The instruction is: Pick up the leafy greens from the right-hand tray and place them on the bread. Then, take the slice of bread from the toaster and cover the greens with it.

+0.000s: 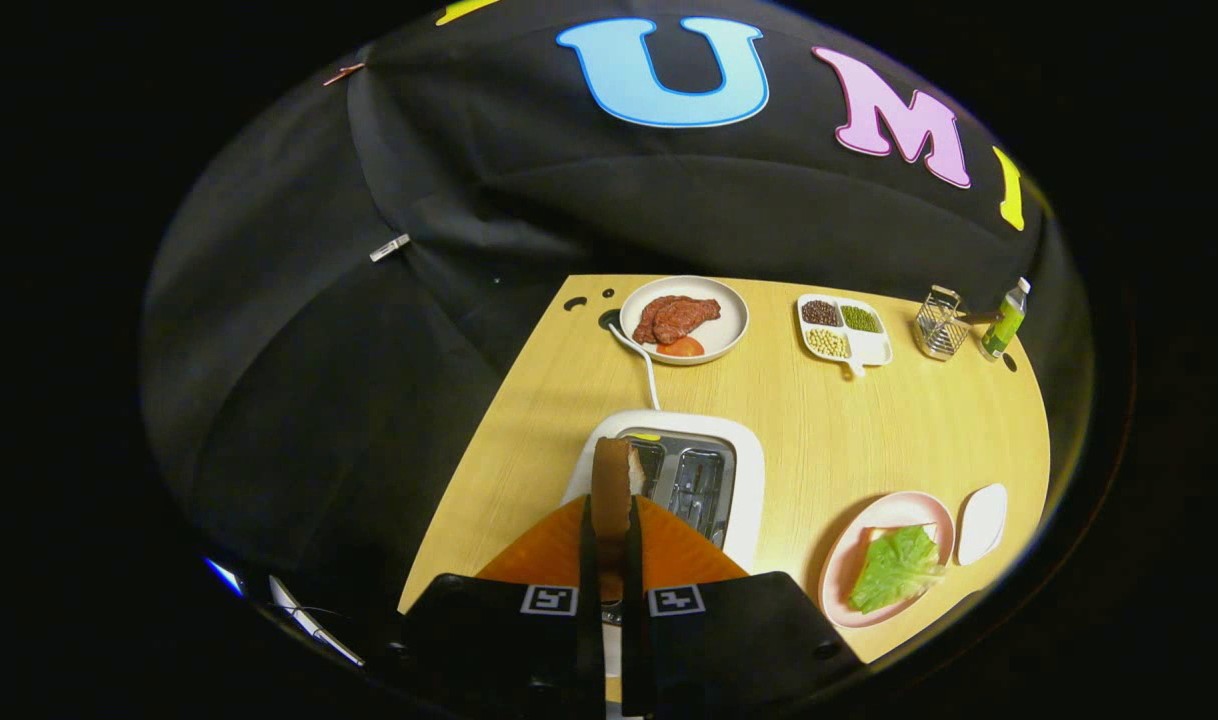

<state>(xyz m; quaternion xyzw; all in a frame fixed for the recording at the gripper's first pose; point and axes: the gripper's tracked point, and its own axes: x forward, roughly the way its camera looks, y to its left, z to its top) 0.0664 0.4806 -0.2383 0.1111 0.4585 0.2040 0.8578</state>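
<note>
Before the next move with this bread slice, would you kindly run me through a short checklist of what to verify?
1. Grip: the gripper has its jaws shut on the bread slice, held on edge: ok.
2. Slice out of the toaster: it appears lifted above the slots: ok.
3. Leafy greens on the pink plate: ok.
4. Greens lying on bread: a pale slice edge peeks out behind them: ok.
5. Small white dish beside the plate, apart from it: ok.
6. Toaster cord behind toaster, away from the plate: ok.
</note>
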